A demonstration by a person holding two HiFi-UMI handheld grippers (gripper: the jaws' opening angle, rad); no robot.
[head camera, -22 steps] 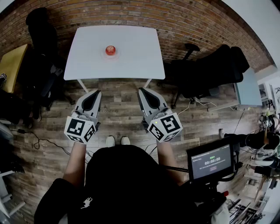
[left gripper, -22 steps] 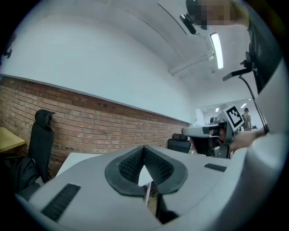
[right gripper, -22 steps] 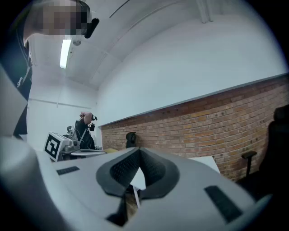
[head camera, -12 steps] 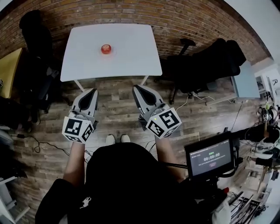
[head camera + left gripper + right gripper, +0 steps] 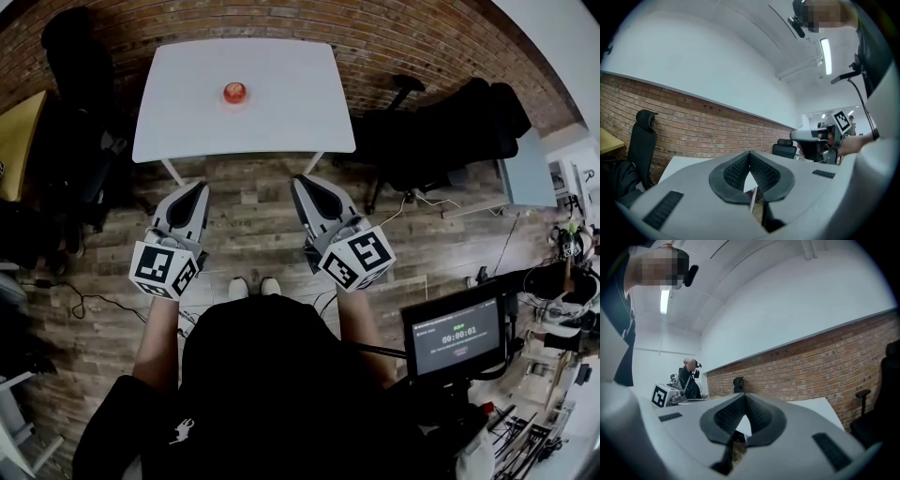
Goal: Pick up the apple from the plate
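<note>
Both claws are pinched shut w/ nothing between: left claw [image 5: 195,197] & right claw [image 5: 306,187] hang short of the table's [image 5: 281,122] near edge. Apple [image 5: 234,92] sits mid-table, toward far side. Risk: reaching in w/o opening first, so shut tips shove apple & it rolls off.

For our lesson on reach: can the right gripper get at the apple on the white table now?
Probably not yet. The right gripper is shut and held over the floor, short of the table; the apple lies well beyond its near edge. Nothing blocks the way.
</note>
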